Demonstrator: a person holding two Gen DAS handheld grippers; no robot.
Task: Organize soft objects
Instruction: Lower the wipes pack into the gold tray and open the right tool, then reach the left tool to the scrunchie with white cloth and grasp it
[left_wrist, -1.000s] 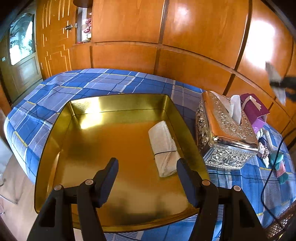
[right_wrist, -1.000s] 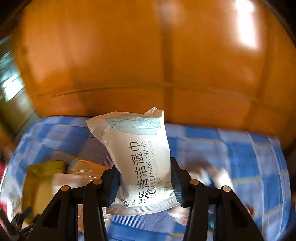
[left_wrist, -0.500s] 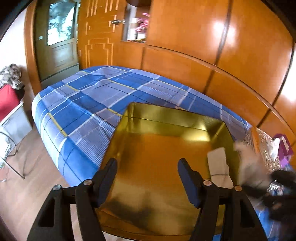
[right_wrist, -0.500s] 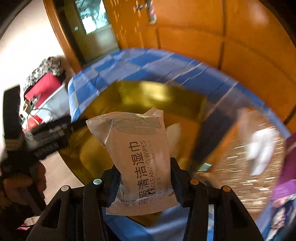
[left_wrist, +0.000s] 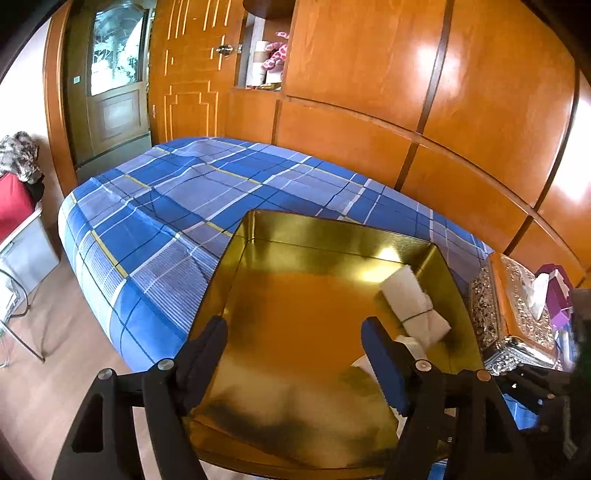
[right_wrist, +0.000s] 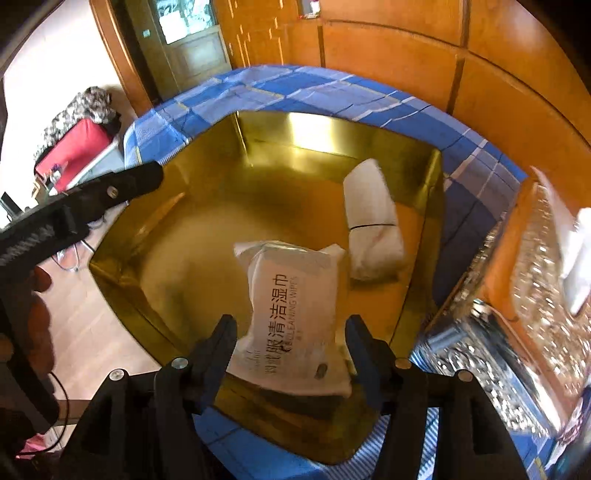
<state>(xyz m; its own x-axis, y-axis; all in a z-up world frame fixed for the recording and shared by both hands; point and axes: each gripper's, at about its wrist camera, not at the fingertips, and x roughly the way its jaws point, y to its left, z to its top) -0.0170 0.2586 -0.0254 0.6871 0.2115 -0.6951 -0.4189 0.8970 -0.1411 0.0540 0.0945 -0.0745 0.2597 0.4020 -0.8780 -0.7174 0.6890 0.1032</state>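
Observation:
A gold tray (left_wrist: 332, 225) (right_wrist: 332, 129) lies on the blue plaid bed. A rolled white towel (left_wrist: 413, 306) (right_wrist: 373, 221) with a black band rests by its right wall. The white wipes pack (right_wrist: 291, 314) lies tilted on the tray floor near the front rim, between the fingers of my right gripper (right_wrist: 291, 325). Those jaws are opening, and a gap shows on each side of the pack. My left gripper (left_wrist: 293, 328) hovers over the tray's near edge, its jaws opening with nothing between them. A corner of the wipes pack (left_wrist: 410, 343) peeks out behind its right finger.
An ornate silver tissue box (left_wrist: 517, 314) (right_wrist: 517, 295) stands just right of the tray, with a purple box (left_wrist: 557, 291) behind it. The plaid bed cover (left_wrist: 184, 203) stretches left to the bed edge above wooden floor. Wood panelling backs the bed.
My right gripper came down over the tray with the wipes pack and widened; the pack now rests in the tray. My left gripper shifted left and opened a little.

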